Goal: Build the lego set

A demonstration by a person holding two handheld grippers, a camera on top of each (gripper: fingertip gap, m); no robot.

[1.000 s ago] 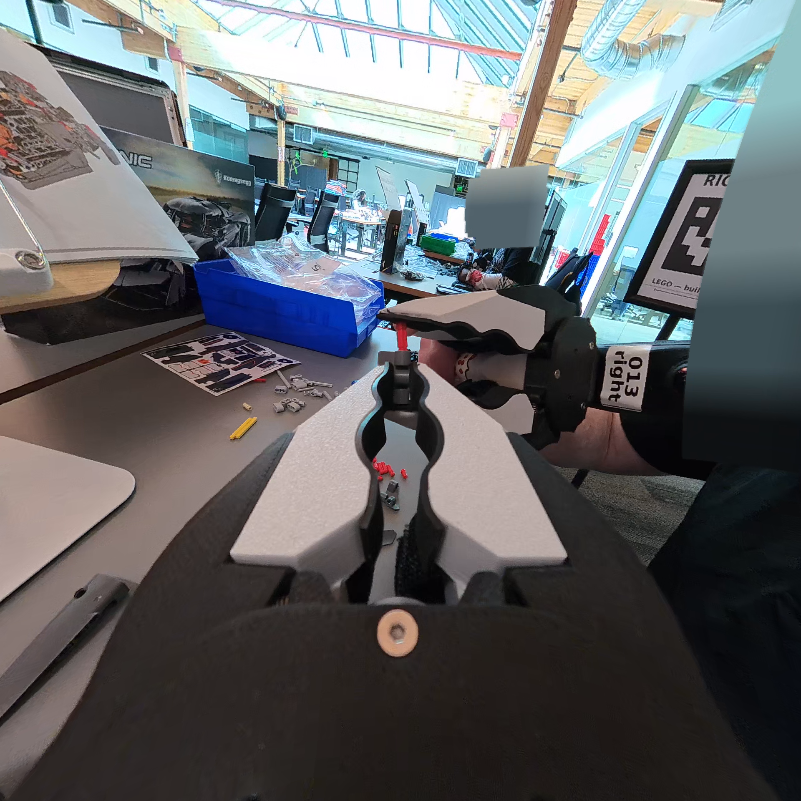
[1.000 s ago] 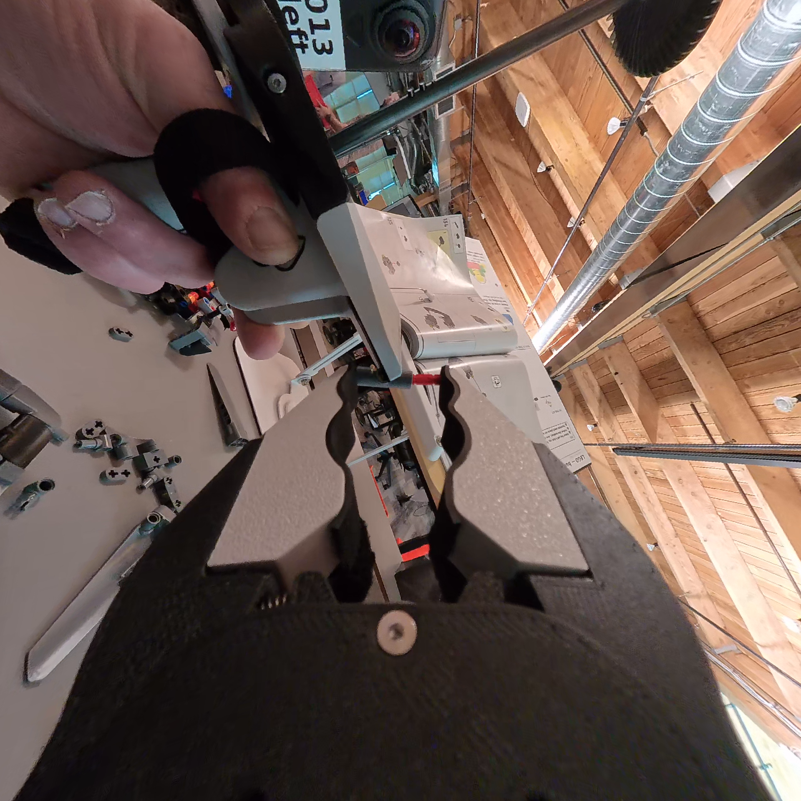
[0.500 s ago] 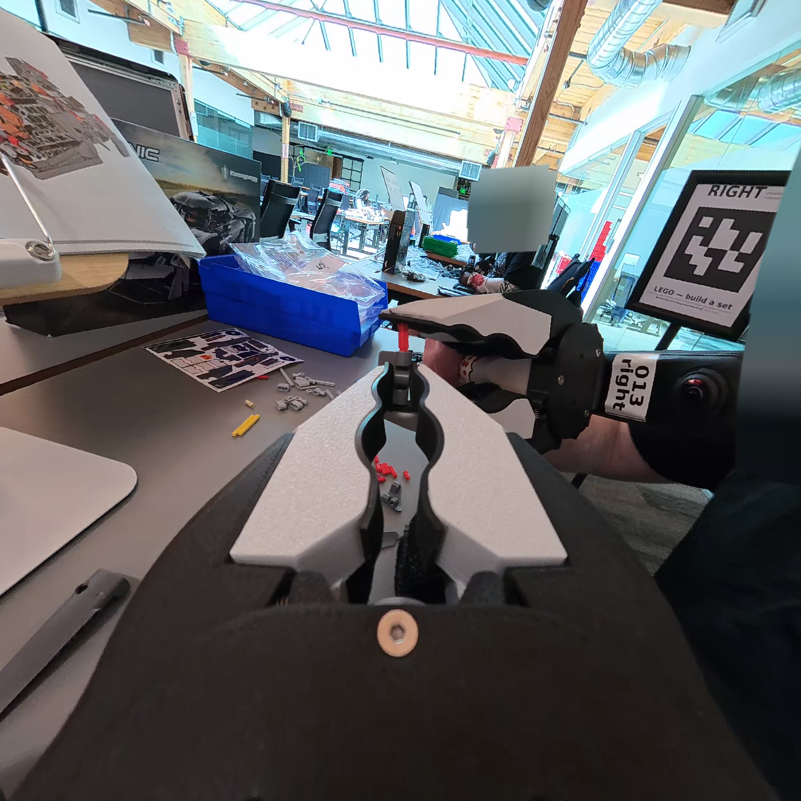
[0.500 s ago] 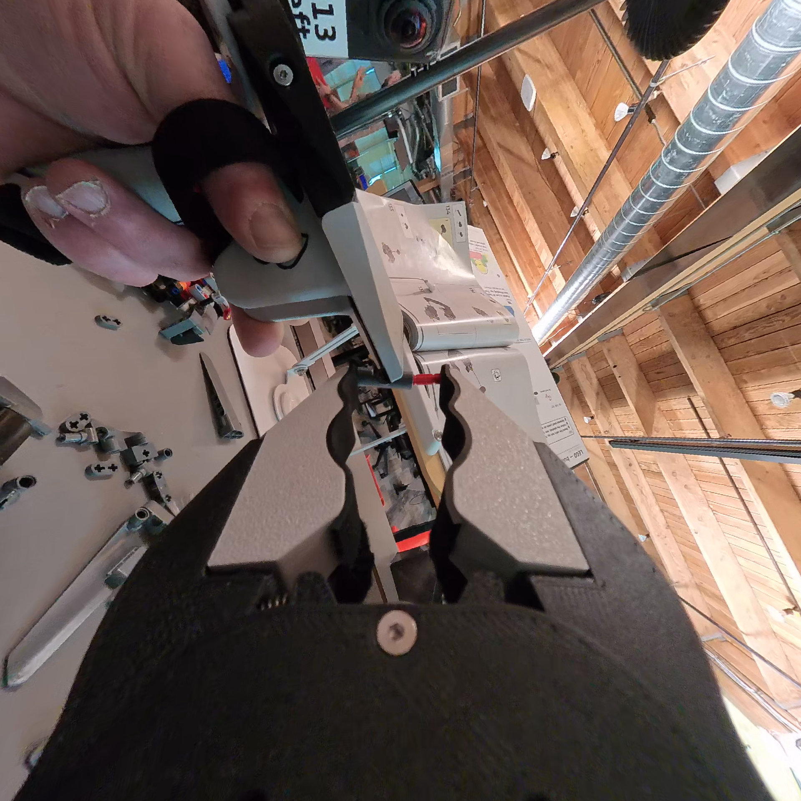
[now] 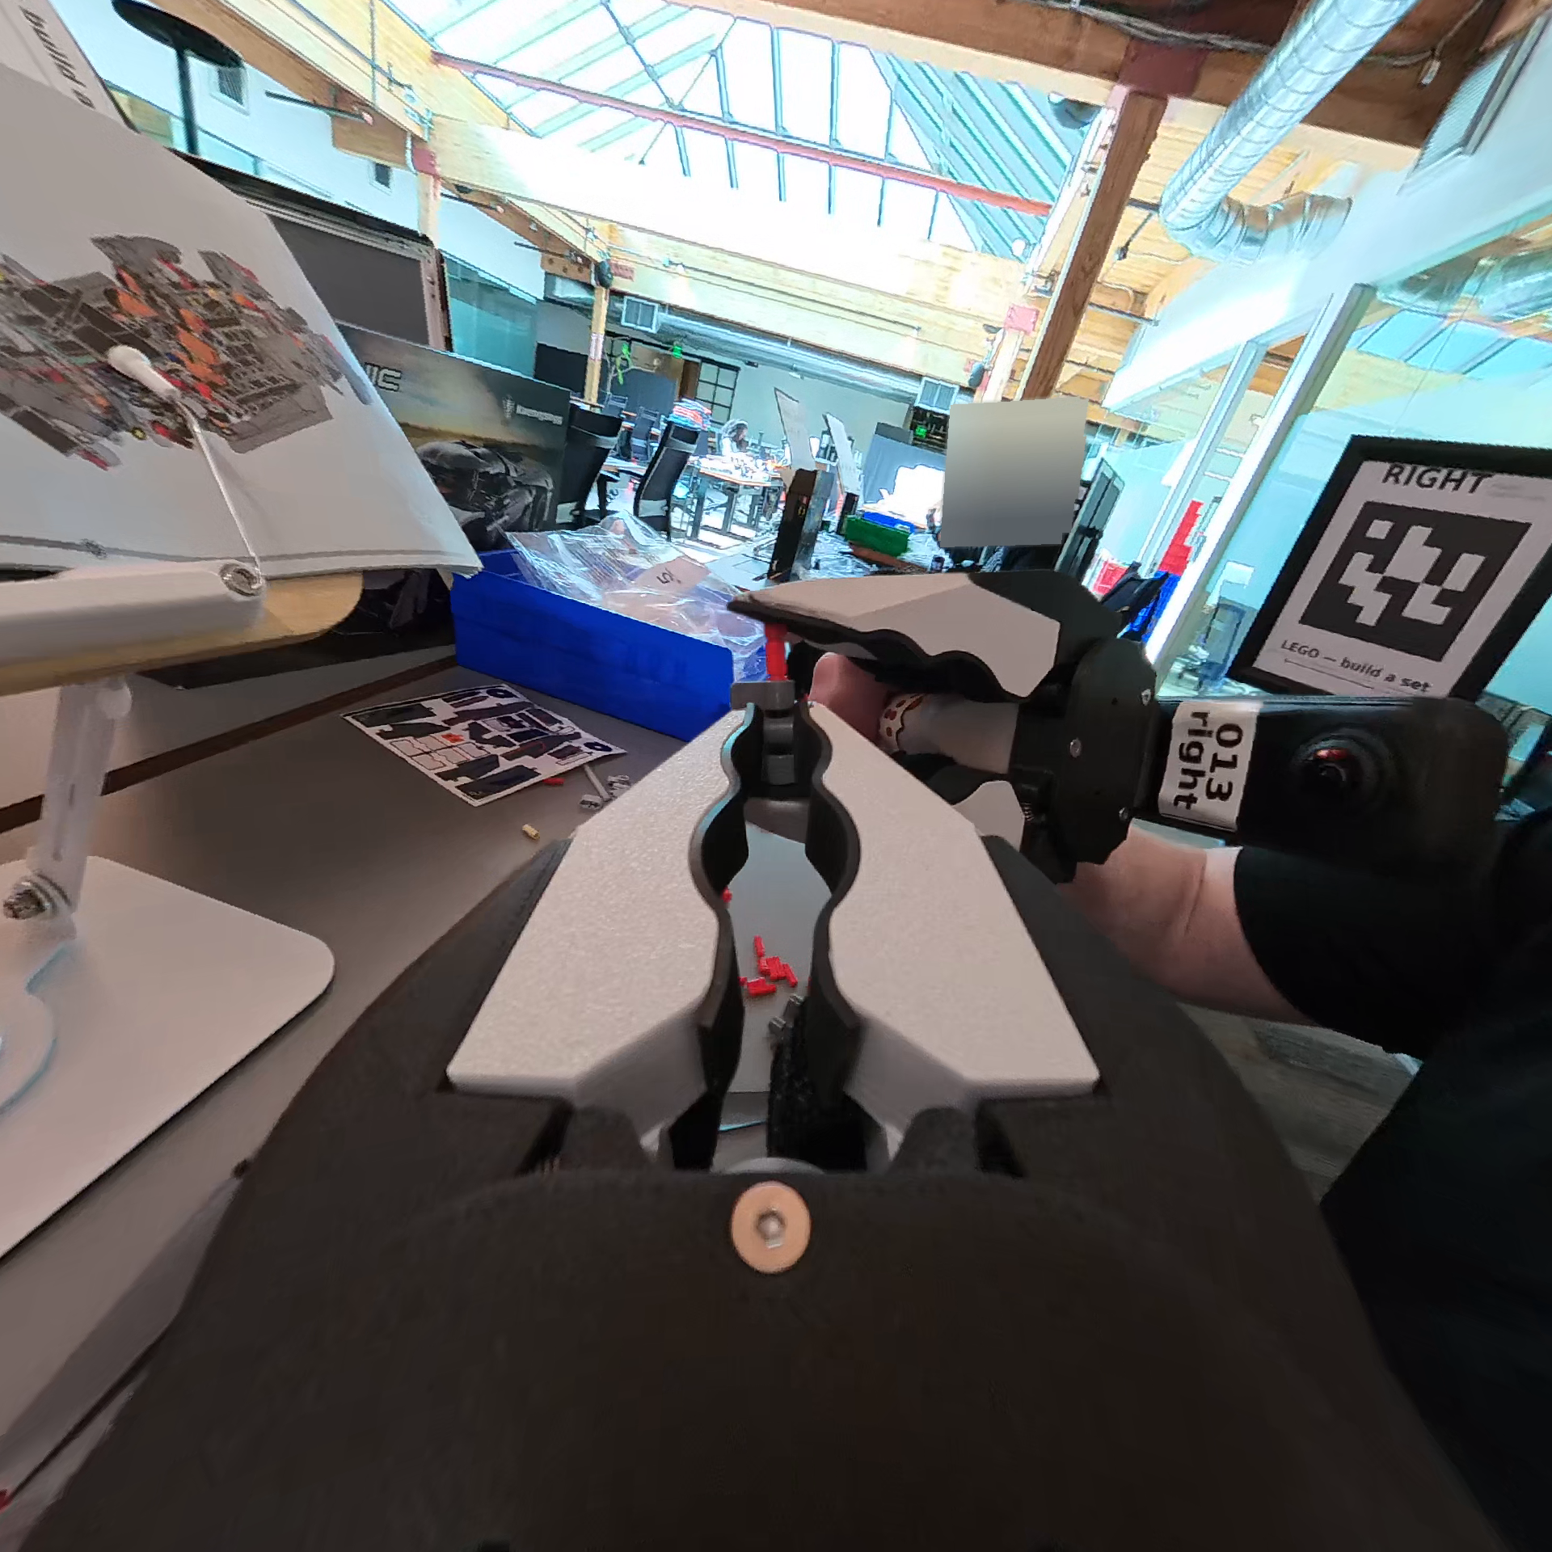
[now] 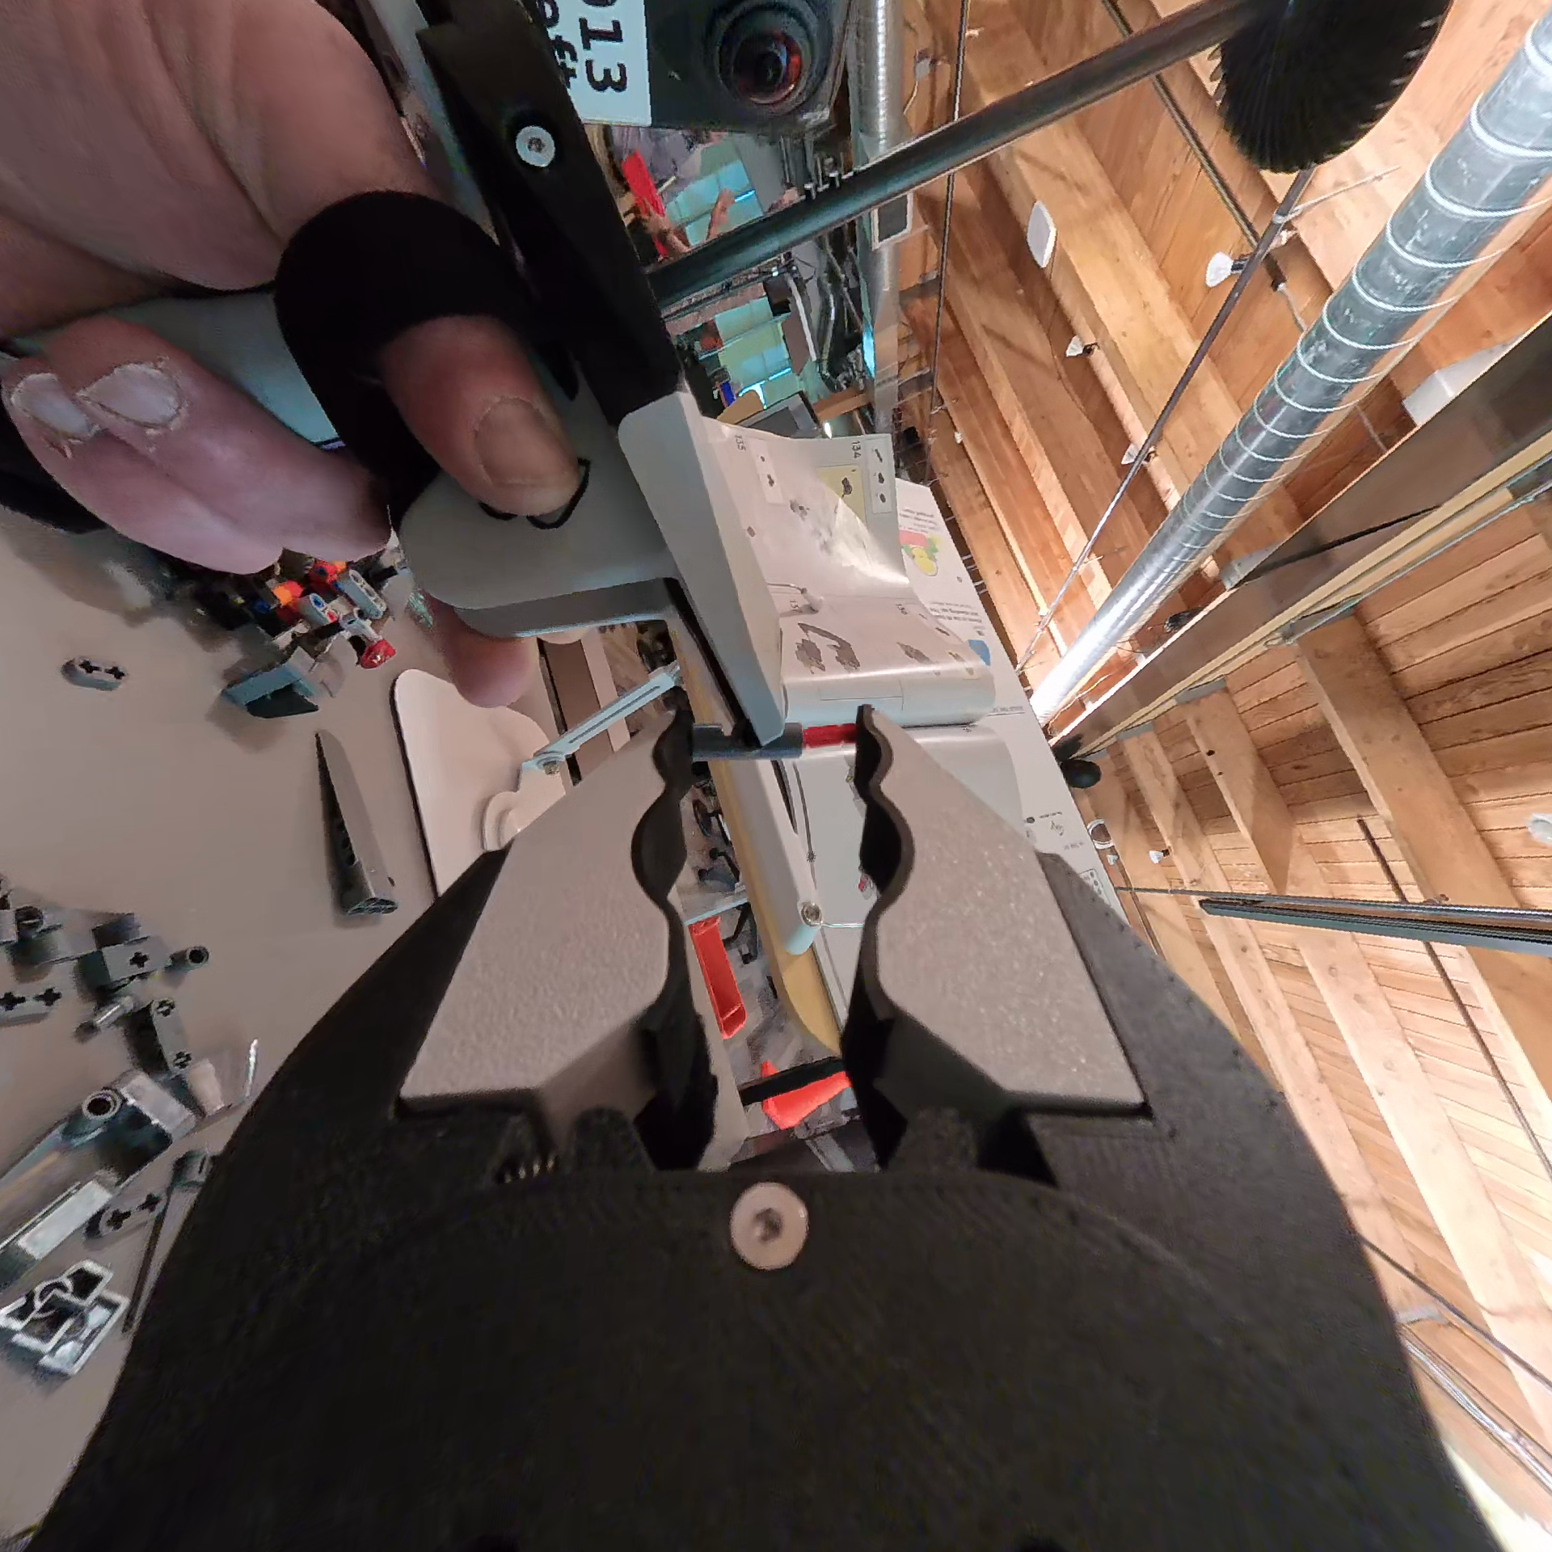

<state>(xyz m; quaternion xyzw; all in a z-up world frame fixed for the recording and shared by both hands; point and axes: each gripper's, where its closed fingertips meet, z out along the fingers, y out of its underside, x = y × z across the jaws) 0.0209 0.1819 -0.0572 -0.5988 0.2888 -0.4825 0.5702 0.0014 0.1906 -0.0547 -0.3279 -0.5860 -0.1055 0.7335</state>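
My left gripper (image 5: pixel 777 731) is shut on a small grey connector (image 5: pixel 777 752) and holds it above the grey table (image 5: pixel 336 840). A red axle (image 5: pixel 777 655) sticks up out of the connector. My right gripper (image 6: pixel 768 739) spans the two pieces lengthwise. One of its fingertips (image 6: pixel 865 739) presses on the end of the red axle (image 6: pixel 827 736), and the other touches the end of the grey connector (image 6: pixel 722 746). In the left wrist view its upper finger (image 5: pixel 882 613) sits on top of the axle and its lower finger is hidden. A finger of the left gripper (image 6: pixel 714 571) crosses the connector in the right wrist view.
A blue bin (image 5: pixel 588 647) with clear bags stands behind. A sticker sheet (image 5: pixel 483 747) lies before it. An open instruction booklet (image 5: pixel 168 420) rests on a white stand (image 5: pixel 168 991) at left. Loose red pieces (image 5: pixel 768 974) and grey parts (image 6: pixel 126 966) lie on the table. My two grippers' fingertips are within a few centimetres of each other.
Both grippers have kept their hold on the joined pieces and drifted together toward the booklet stand, which now looms larger at left. The grasps look unchanged.
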